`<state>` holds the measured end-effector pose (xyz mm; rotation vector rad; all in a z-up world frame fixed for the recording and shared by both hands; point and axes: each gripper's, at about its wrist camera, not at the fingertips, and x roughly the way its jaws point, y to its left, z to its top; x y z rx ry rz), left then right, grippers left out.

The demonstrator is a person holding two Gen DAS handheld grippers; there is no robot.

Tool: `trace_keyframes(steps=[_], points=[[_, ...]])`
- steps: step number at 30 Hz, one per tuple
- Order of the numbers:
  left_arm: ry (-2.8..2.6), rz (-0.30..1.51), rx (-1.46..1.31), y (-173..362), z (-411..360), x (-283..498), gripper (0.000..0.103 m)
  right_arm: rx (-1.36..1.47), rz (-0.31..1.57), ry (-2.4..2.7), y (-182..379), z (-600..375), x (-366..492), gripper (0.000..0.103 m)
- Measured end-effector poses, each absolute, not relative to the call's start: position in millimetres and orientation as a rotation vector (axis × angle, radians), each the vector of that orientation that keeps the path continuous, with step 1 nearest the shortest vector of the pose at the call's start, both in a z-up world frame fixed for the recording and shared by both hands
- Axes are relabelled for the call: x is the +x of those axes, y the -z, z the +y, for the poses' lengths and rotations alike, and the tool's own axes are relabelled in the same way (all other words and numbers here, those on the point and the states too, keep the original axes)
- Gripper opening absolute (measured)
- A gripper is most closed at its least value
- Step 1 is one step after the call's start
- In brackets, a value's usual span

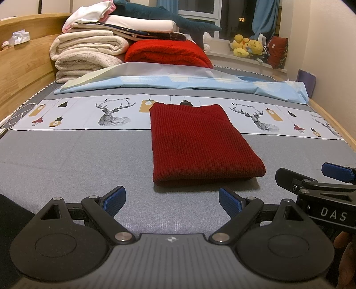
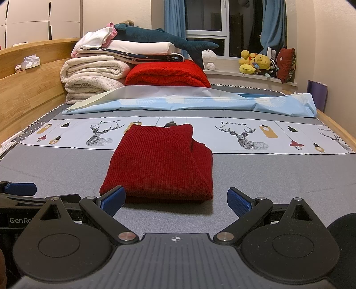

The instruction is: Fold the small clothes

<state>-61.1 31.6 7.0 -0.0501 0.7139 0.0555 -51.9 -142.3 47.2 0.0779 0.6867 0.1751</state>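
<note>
A dark red knit sweater (image 1: 200, 144) lies folded into a neat rectangle on the grey bed surface (image 1: 66, 160). In the right wrist view the sweater (image 2: 160, 162) sits just ahead of the fingers. My left gripper (image 1: 171, 202) is open and empty, just short of the sweater's near edge and slightly left of it. My right gripper (image 2: 175, 200) is open and empty at the sweater's near edge. The right gripper also shows at the right edge of the left wrist view (image 1: 316, 177).
A deer-print cloth strip (image 1: 89, 115) lies under the sweater's far end. A light blue sheet (image 1: 178, 84) lies behind it. Stacked blankets (image 1: 89, 51), a red quilt (image 1: 166, 53) and a plush shark (image 1: 155, 15) stand at the back. A wooden bed frame (image 1: 22, 66) runs along the left.
</note>
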Motion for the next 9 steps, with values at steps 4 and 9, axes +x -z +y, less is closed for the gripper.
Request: trace_keyframes(steps=[4,9], points=[[-0.051,0.709,-0.047,-8.9,30.2,-58.3,0.093,0.078,0.686,-0.175,-47.2,-142.0,-51.9,0.098],[-0.052,0.706,-0.044,-10.0,27.9,-55.3,0.093,0.078,0.686,-0.175,-47.1,-142.3,-52.0,0.098]])
